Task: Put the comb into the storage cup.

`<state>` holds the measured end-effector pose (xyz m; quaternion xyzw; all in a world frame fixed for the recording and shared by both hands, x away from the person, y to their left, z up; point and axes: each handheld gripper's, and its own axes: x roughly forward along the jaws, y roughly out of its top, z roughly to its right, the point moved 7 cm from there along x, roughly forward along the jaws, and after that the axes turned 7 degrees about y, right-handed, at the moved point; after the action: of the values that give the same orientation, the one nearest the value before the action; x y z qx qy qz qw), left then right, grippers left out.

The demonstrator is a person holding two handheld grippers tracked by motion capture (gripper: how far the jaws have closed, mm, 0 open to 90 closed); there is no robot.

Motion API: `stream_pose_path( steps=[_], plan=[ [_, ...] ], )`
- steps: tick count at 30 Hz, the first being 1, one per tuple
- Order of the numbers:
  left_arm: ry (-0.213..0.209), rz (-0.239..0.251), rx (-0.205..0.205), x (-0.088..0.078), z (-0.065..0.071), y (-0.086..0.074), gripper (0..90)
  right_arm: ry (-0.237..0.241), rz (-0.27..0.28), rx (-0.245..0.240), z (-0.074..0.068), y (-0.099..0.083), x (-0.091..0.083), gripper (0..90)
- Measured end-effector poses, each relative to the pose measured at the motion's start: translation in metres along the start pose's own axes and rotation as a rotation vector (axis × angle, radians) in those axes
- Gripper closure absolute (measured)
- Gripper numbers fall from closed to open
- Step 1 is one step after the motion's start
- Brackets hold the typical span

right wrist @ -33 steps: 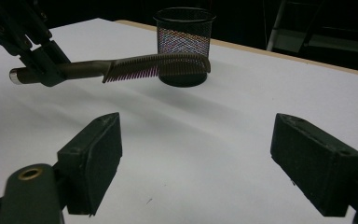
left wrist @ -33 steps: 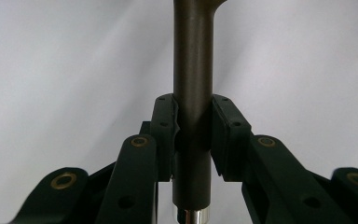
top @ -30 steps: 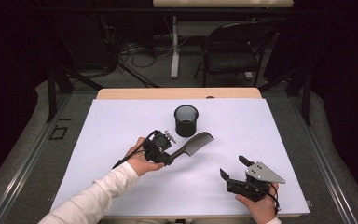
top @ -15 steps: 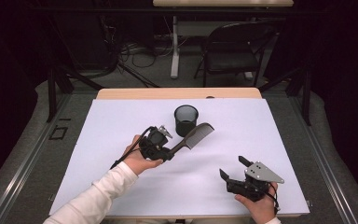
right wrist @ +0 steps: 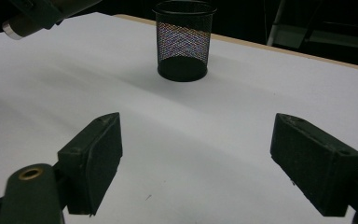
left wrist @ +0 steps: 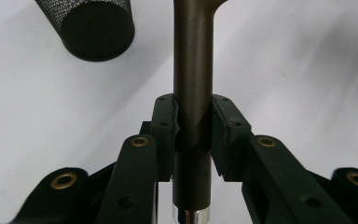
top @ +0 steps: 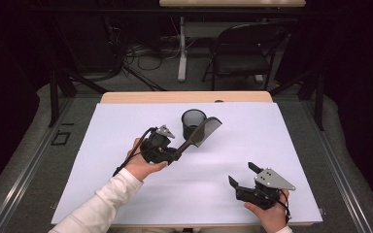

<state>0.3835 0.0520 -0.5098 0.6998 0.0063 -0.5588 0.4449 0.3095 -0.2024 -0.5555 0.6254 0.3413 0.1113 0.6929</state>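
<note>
The comb is up off the white table, tilted with its toothed end right over the rim of the black mesh cup, and the left gripper has both jaws clamped tight on its handle. The right gripper is well apart near the table's front edge, jaws spread wide with nothing between them.
</note>
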Motion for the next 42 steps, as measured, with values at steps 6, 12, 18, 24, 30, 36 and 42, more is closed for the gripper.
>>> stream_pose_path(
  steps=[6,12,18,24,30,36,42],
  plan=[
    [0.007,0.061,-0.007,-0.006,0.001,0.005,72.9,-0.001,0.002,-0.003,0.0,0.0,0.0,16.8],
    [-0.012,0.118,-0.018,-0.011,0.004,0.009,72.9,-0.002,0.001,-0.001,0.001,0.0,0.001,16.8],
    [-0.005,0.174,-0.032,-0.014,0.002,0.008,72.9,0.005,-0.005,-0.007,0.0,-0.001,0.002,17.1],
    [-0.005,0.233,-0.06,-0.019,0.0,0.006,72.9,0.002,-0.012,-0.009,-0.001,-0.002,0.002,18.7],
    [0.006,0.284,-0.06,-0.026,0.0,0.006,72.9,0.003,-0.023,-0.01,-0.002,-0.003,0.002,20.2],
    [0.012,0.303,-0.057,-0.026,-0.001,0.003,72.9,-0.007,-0.022,-0.015,-0.002,-0.002,0.001,21.3],
    [0.022,0.333,-0.071,-0.027,-0.004,0.0,72.9,-0.008,-0.024,-0.015,-0.002,-0.003,0.002,22.6]
  ],
)
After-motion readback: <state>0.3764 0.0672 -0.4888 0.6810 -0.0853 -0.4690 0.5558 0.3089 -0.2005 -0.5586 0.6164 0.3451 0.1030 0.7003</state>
